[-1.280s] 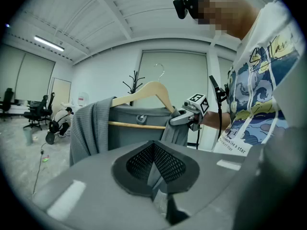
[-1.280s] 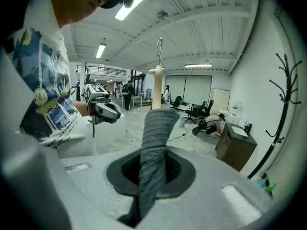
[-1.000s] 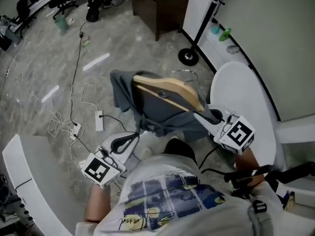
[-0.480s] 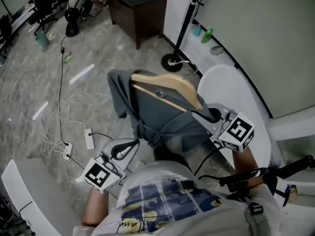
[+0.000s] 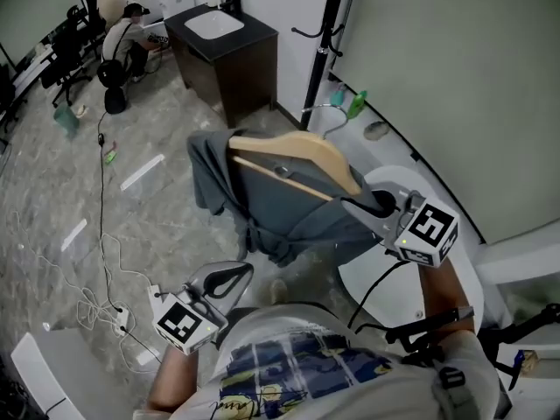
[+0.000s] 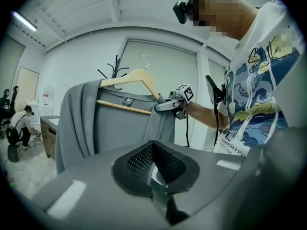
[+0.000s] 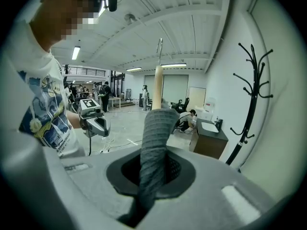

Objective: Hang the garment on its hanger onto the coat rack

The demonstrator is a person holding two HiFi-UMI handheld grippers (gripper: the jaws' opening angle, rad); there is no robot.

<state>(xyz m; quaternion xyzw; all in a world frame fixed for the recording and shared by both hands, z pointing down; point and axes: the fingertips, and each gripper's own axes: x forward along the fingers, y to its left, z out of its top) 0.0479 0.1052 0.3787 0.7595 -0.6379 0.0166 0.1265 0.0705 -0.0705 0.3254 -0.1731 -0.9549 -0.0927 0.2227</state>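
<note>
Rack [image 5: 329, 24] stands closer now, twelve o'clock. Right gripper [image 5: 354, 206] pinches garment [image 5: 262, 208], seen only in its view; left gripper [image 5: 229, 274] closed, empty.

the garment [image 5: 271, 213] is grey and ribbed, the hanger [image 5: 302, 151] pale tan, the rack [image 5: 331, 24] black. dark brown cabinet [image 5: 251, 73], white basin [image 5: 215, 24]. white shirt [image 5: 297, 366] with a blue wave print. mottled grey floor [image 5: 131, 217].

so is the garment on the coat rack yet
Not on it. The garment, on its hanger, is held in the air by the right gripper; the coat rack stands apart behind it.
</note>
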